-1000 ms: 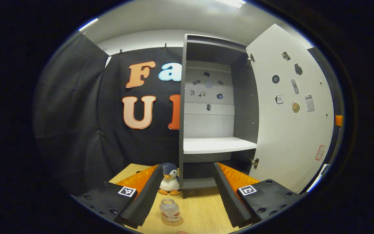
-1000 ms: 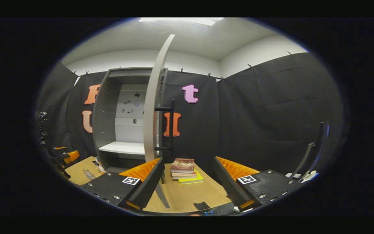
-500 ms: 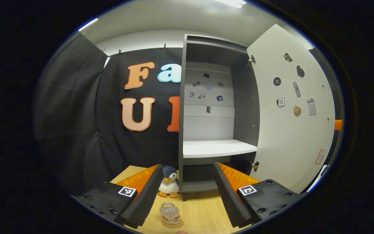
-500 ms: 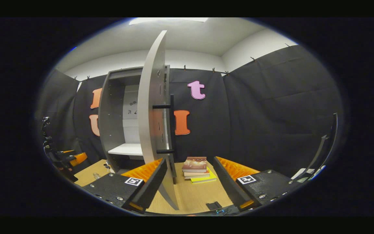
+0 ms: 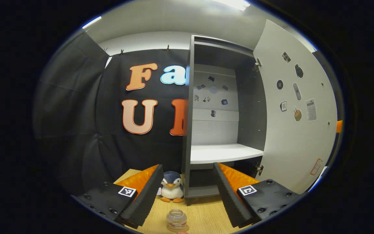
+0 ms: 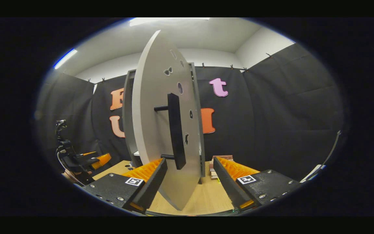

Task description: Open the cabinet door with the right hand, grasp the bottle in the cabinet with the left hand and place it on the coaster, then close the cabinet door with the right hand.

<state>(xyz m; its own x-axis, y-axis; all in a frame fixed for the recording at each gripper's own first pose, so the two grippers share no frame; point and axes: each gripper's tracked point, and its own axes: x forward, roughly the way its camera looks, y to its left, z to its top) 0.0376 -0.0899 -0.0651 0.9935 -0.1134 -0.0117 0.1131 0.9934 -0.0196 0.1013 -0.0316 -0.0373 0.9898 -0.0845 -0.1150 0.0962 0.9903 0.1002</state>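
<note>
Bottle (image 5: 177,220): clear, squat, upright.

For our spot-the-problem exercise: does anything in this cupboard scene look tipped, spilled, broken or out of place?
Nothing stands out. The jar stands upright on the wooden table, the toy penguin sits upright beside the cupboard, and the door hangs open on its hinges with no visible damage or spill.

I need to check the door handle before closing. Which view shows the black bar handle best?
The right gripper view: the black bar handle stands close ahead on the white cabinet door. The left gripper view shows that door's inner face.
</note>
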